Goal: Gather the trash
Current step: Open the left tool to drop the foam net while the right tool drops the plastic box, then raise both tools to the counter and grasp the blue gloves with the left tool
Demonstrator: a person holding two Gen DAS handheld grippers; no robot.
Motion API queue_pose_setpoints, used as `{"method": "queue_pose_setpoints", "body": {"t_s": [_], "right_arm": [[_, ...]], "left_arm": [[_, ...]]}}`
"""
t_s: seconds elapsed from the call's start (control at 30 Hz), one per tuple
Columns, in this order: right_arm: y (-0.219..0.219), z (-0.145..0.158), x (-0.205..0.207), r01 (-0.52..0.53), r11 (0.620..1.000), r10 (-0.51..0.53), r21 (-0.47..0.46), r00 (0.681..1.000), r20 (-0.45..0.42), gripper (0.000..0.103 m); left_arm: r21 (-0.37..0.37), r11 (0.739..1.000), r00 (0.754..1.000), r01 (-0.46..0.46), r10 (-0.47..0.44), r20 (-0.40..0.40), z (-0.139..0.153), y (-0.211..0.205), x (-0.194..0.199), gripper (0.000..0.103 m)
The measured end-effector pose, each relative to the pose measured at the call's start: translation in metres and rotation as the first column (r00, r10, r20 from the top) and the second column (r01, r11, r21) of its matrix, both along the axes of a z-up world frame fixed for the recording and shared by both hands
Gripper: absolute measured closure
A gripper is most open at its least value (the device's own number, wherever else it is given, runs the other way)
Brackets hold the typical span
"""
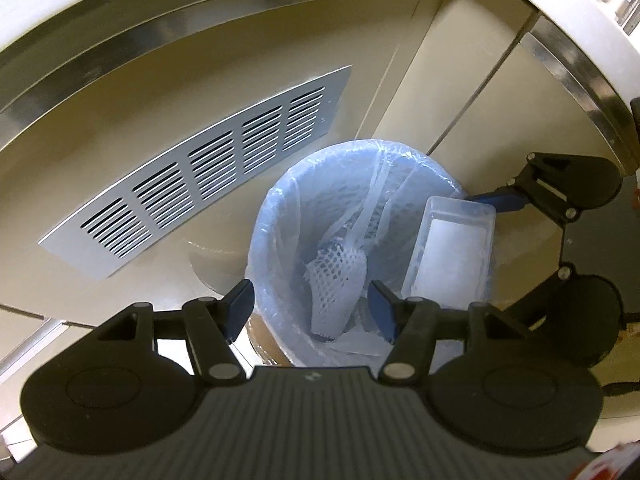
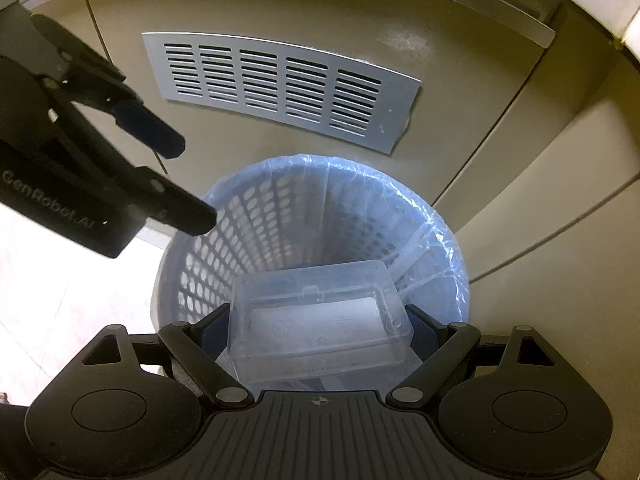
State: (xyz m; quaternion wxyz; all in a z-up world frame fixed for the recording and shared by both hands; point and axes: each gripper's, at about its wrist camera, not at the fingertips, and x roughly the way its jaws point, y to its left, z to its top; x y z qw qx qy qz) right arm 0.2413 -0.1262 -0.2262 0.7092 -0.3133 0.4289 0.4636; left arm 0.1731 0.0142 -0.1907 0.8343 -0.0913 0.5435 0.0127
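A kitchen, or a utility corner of one. Ahead of the grippers stand beige cabinet doors (image 2: pixel 500 92) with a metal vent grille (image 2: pixel 280 84) set into one, under a pale counter edge (image 1: pixel 580 12). Directly below them sits a perforated waste basket (image 2: pixel 248 216) lined with a plastic bag, on pale floor tiles (image 2: pixel 60 300).

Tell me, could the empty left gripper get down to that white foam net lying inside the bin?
Probably yes. The left gripper is open right above the white foam net in the lined bin, with nothing between them. The clear plastic box held by the right gripper sits off to one side.
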Motion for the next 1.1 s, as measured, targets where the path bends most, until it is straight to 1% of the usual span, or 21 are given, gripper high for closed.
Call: {"method": "queue_pose_setpoints", "body": {"t_s": [0.1, 0.5, 0.73, 0.87, 0.97, 1.03, 1.1], "right_arm": [[0.002, 0.0, 0.0, -0.012, 1.0, 0.012, 0.008, 1.0, -0.01, 0.015], [0.004, 0.001, -0.005, -0.022, 1.0, 0.022, 0.008, 1.0, -0.002, 0.013], [0.001, 0.009, -0.009, -0.015, 1.0, 0.015, 0.008, 1.0, 0.011, 0.013], [-0.003, 0.023, -0.014, -0.011, 1.0, 0.01, 0.027, 0.999, 0.034, 0.013], [-0.007, 0.042, -0.019, -0.01, 0.998, 0.007, 0.065, 0.999, 0.052, 0.013], [-0.009, 0.057, -0.023, -0.013, 0.996, 0.007, 0.092, 0.997, 0.072, 0.013], [-0.01, 0.073, -0.027, -0.017, 0.992, 0.005, 0.124, 0.996, 0.093, 0.013]], "left_arm": [[0.003, 1.0, 1.0, -0.01, 0.01, -0.001, 0.0, 0.003, -0.003, 0.044], [0.005, 1.0, 1.0, -0.027, 0.027, 0.012, -0.001, 0.008, -0.011, 0.044], [0.0, 0.999, 0.999, -0.039, 0.039, 0.033, 0.002, 0.007, -0.016, 0.044], [-0.003, 0.998, 0.996, -0.056, 0.056, 0.066, 0.014, 0.008, -0.025, 0.044], [-0.001, 0.998, 0.993, -0.064, 0.064, 0.103, 0.031, 0.007, -0.033, 0.044], [0.001, 0.998, 0.988, -0.069, 0.069, 0.136, 0.045, 0.008, -0.04, 0.039], [0.003, 0.997, 0.982, -0.081, 0.08, 0.173, 0.061, 0.009, -0.045, 0.037]]}}
